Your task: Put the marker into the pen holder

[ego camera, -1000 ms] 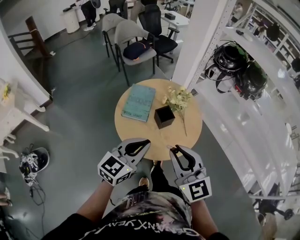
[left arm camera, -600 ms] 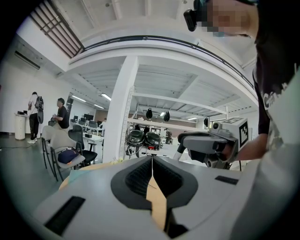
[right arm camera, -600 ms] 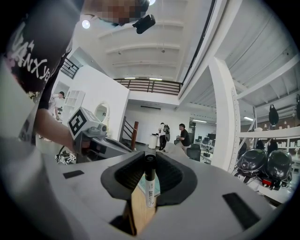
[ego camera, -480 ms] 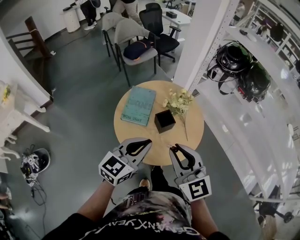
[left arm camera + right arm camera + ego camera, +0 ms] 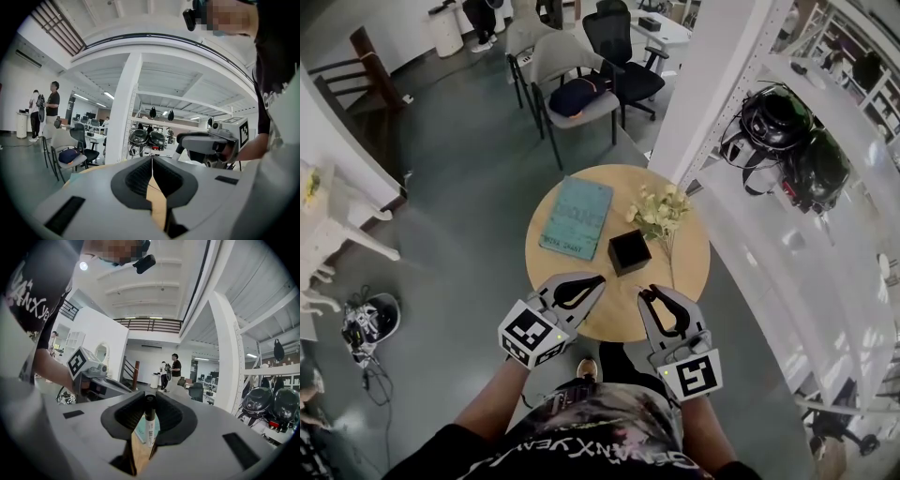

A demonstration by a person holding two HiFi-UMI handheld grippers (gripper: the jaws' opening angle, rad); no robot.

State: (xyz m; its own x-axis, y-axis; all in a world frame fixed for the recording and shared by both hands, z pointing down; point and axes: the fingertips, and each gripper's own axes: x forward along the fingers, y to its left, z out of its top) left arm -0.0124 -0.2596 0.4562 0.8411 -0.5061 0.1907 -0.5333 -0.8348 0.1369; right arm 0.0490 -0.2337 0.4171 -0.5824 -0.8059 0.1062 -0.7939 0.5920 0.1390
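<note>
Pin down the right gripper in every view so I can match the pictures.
Head view: the right gripper sits lower centre-right, above the person's right forearm.
Left gripper view: the right gripper is at middle right, seen side-on.
Right gripper view: the right gripper fills the lower centre with its own jaws, shut on the marker.
Shared landmark: the white pillar.

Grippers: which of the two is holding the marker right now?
The right gripper: a marker with a black cap stands upright, pinched between its jaws. The left gripper has its jaws together with nothing between them.
</note>
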